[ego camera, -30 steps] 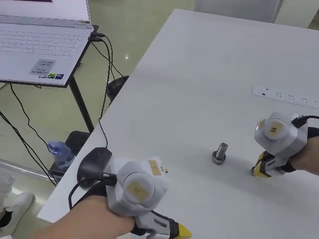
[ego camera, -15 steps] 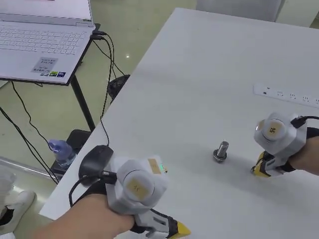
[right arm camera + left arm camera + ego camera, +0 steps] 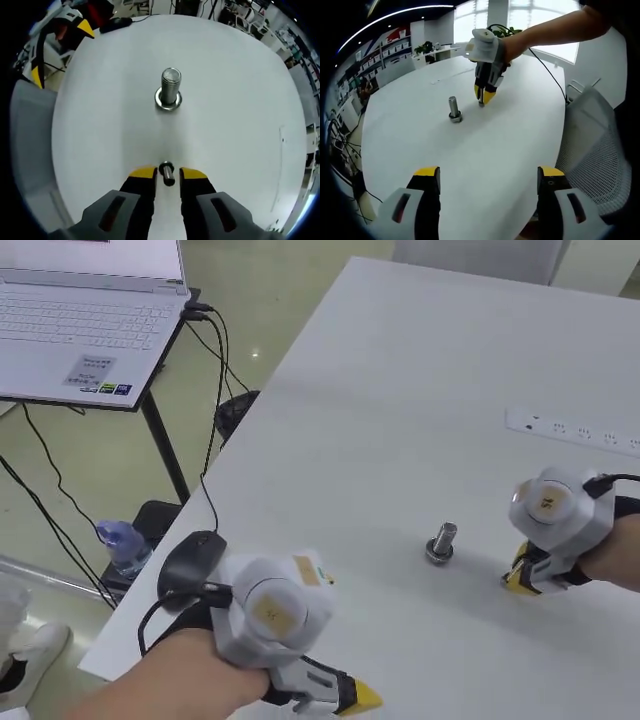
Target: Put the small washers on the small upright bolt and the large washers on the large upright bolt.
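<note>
The large bolt [image 3: 440, 543] stands upright on the white table [image 3: 420, 390], with a washer ring at its base [image 3: 168, 99]. The small bolt [image 3: 166, 172] stands just beyond it, between the tips of my right gripper [image 3: 167, 175]. That gripper's jaws are close together, one on each side of the bolt, with a thin gap on either side. In the left gripper view the right gripper [image 3: 485, 95] points down over the small bolt [image 3: 481, 103], to the right of the large bolt [image 3: 454, 109]. My left gripper [image 3: 482, 182] hovers open and empty near the table's front edge [image 3: 355, 700].
A white power strip [image 3: 575, 432] lies at the table's far right. A black mouse [image 3: 190, 560] sits at the left edge by my left hand. A laptop [image 3: 80, 320] stands on a side stand, with cables and a water bottle [image 3: 120, 545] below. A mesh chair [image 3: 590, 150] stands beside the table.
</note>
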